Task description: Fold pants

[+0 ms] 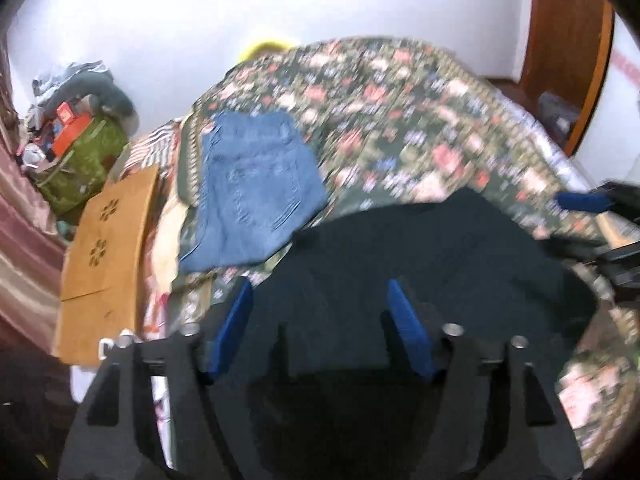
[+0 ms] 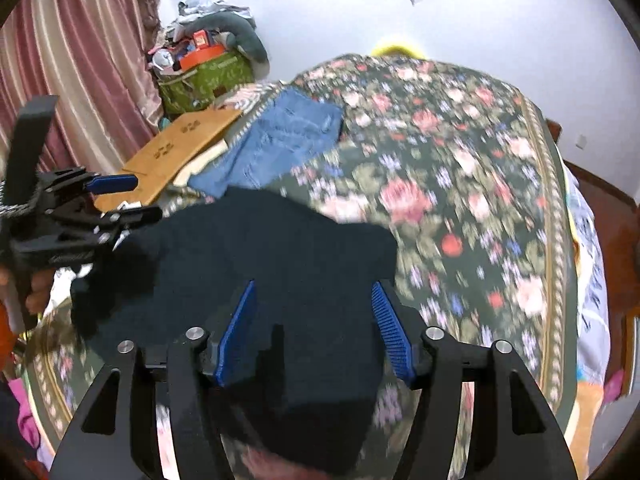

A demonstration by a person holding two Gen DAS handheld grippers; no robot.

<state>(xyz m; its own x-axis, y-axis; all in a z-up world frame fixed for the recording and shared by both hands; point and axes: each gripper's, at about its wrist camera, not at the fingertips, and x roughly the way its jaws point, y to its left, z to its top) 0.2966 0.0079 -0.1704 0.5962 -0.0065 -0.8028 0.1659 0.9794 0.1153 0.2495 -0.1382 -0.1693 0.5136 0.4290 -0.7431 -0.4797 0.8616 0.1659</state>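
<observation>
Dark navy pants (image 1: 420, 256) lie in a heap on the floral bedspread (image 1: 400, 120), near the front edge; they also show in the right wrist view (image 2: 280, 248). My left gripper (image 1: 320, 288) is open, its blue pads spread over the near part of the pants. My right gripper (image 2: 314, 288) is open too, above the pants' near right part. The left gripper shows at the left of the right wrist view (image 2: 120, 196), the right gripper at the right edge of the left wrist view (image 1: 588, 210). Both views are motion-blurred.
Folded blue jeans (image 1: 256, 184) lie at the bed's far left, also in the right wrist view (image 2: 280, 144). A brown cardboard box (image 1: 108, 236), a green bag (image 1: 84, 160) with clutter and a striped curtain (image 2: 72, 60) stand left of the bed. A wooden door (image 1: 568, 40) is at right.
</observation>
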